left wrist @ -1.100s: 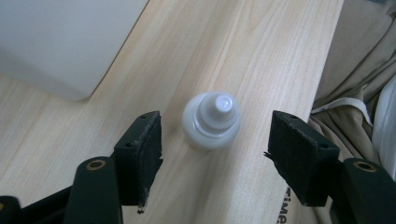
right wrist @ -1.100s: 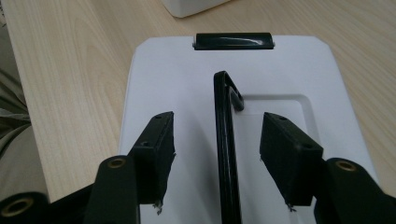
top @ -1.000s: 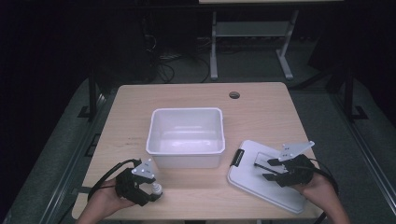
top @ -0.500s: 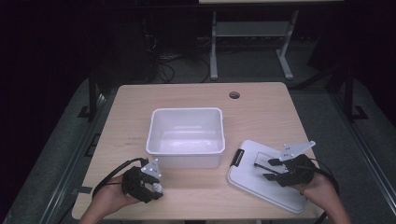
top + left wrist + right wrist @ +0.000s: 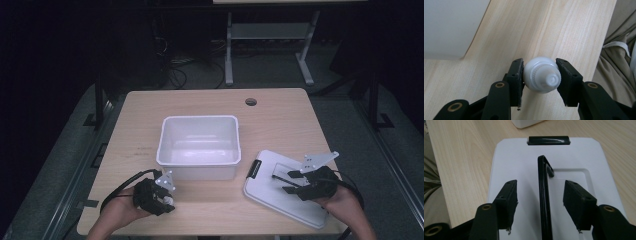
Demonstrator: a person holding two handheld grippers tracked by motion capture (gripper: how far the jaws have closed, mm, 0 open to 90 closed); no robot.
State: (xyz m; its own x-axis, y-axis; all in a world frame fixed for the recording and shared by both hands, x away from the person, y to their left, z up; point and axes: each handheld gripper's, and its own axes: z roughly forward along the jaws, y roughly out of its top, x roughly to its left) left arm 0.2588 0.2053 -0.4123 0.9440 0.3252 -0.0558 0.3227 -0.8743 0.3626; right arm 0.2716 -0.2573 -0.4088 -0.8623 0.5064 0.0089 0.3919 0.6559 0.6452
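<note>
- Here, your left gripper [image 5: 540,75] sits at the near left edge of the light wooden table [image 5: 280,120]. Its jaws have just been closing, and both pads now press on a small round white plastic bottle with a ribbed screw cap [image 5: 542,74].
- The cap end faces the camera in the left gripper view, so you are pinching the bottle across its round body, likely because its width fills the jaws and gives a firm hold there.
- The bottle sits low over the wood near the table edge; whether it touches the surface is hard to tell.
- An open white rectangular plastic tub [image 5: 198,145] stands mid-table, just ahead of that gripper, its inside looking bare. Judged from the layout, it is the likely place for the bottle.
- Your right gripper [image 5: 540,203] hovers over a flat white plastic lid with a black clip at its far edge [image 5: 584,155], lying on the table right of the tub.
- Its jaws stand partly open, straddling a thin black wire handle [image 5: 543,195] standing upright on the lid. The pads do not touch it, so nothing is held; it seems poised to lift the lid.
</note>
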